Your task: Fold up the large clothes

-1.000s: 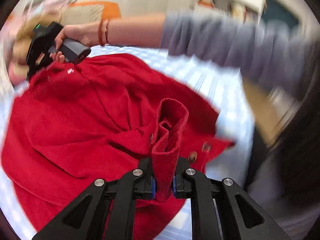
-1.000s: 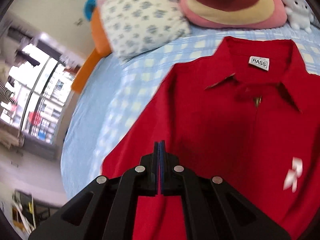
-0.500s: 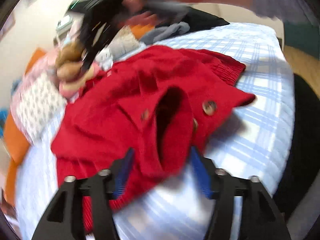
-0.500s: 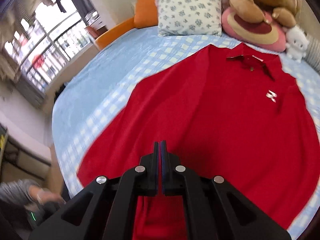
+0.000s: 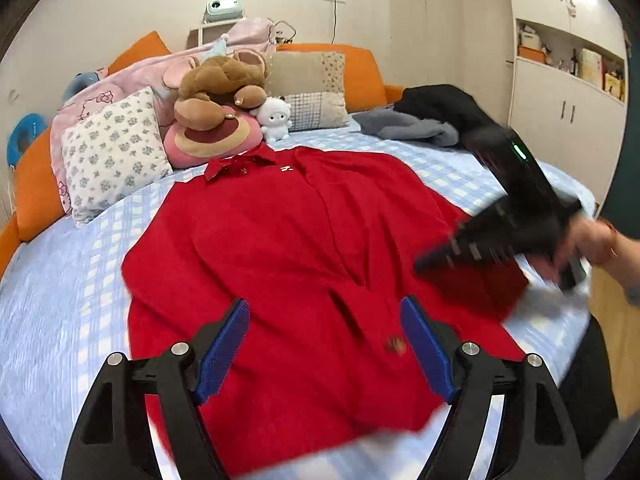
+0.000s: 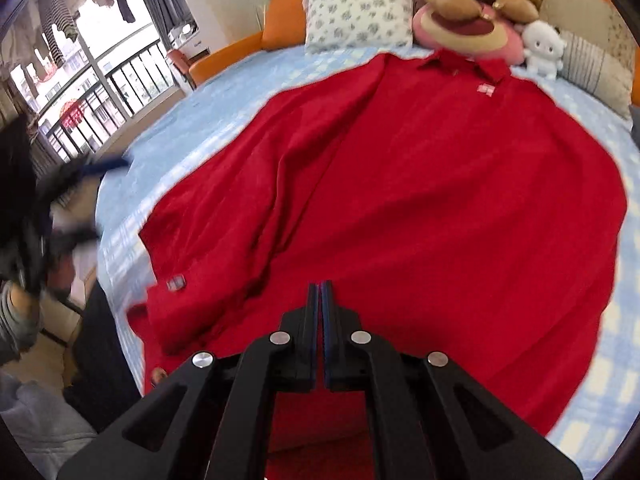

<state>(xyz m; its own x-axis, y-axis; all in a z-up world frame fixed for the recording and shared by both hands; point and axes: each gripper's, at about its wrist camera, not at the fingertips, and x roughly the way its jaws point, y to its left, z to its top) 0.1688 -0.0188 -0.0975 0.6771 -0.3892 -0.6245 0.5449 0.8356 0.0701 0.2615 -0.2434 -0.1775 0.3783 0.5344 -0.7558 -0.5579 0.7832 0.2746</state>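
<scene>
The left gripper (image 5: 324,344), a black two-finger tool with blue pads (image 5: 224,348), stands with its jaws wide apart; nothing is between them, and red fabric shows beyond the gap. The right gripper (image 6: 320,312), of the same black build, has its jaws together and empty, held over the garment's lower part. In the left wrist view the right gripper (image 5: 424,264) appears blurred at 3 o'clock, held by a hand (image 5: 588,240).

Surface and room: a large bed with a light blue checked sheet (image 5: 60,288) fills both views. An orange padded headboard (image 5: 360,72) runs along its far edge, with cream walls behind. White cupboards with open shelves (image 5: 568,80) stand at 2 o'clock in the left wrist view. A bright railed window (image 6: 92,80) sits at 10 o'clock in the right wrist view.

Task item: a large red knit garment with a collar (image 5: 304,248) lies spread on the sheet at the centre of the bed. Its long axis runs from the collar (image 5: 240,162) at 12 o'clock to the hem at 6 o'clock, nearest the grippers. The collar points at the pillows.

Smaller items, by size: a white floral-print pillow (image 5: 112,156) at 10 o'clock; dark and grey clothes in a heap (image 5: 424,120) at 1 o'clock; a brown plush bear on a pink round cushion (image 5: 216,96) at 12 o'clock; a small white plush figure (image 5: 276,118) just beside the cushion.
</scene>
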